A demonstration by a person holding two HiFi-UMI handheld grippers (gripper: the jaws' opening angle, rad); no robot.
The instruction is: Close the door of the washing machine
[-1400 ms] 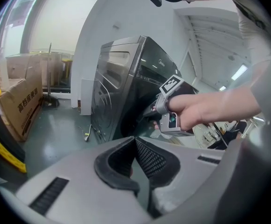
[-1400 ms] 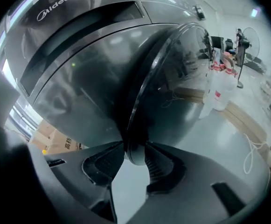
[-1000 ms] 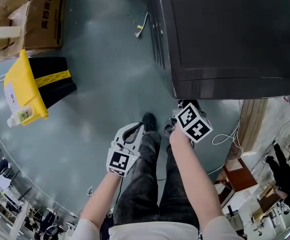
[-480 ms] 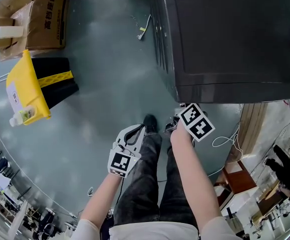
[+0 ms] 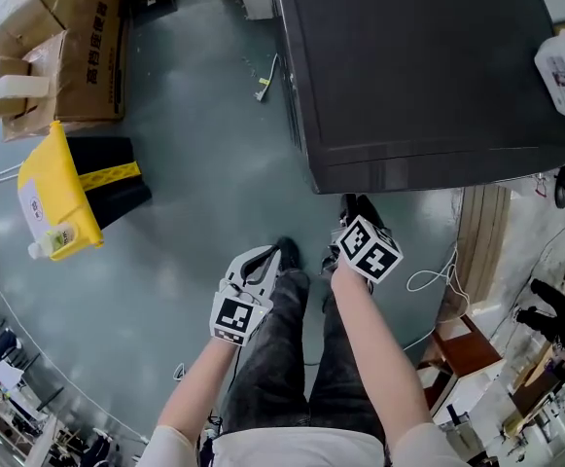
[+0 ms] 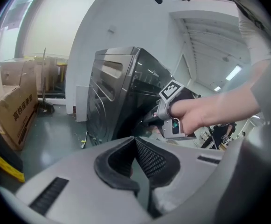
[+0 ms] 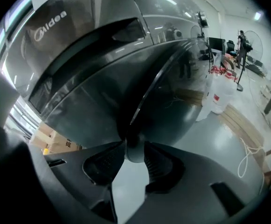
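To shut it cleanly, I should keep my right gripper (image 7: 134,149) square on the door (image 7: 172,101) rim and push along its arc until, I judge, the latch catches. Its jaws stand half apart, just eased wider, with the pads pressing the rim's rounded edge between them. The door hangs ajar on the washing machine (image 7: 79,41) ahead. My left gripper (image 6: 135,141) hangs empty, jaws together.

The washing machine door (image 7: 182,106) is smooth and glossy, the floor (image 5: 194,193) shiny, the boxes (image 5: 78,37) matt cardboard.
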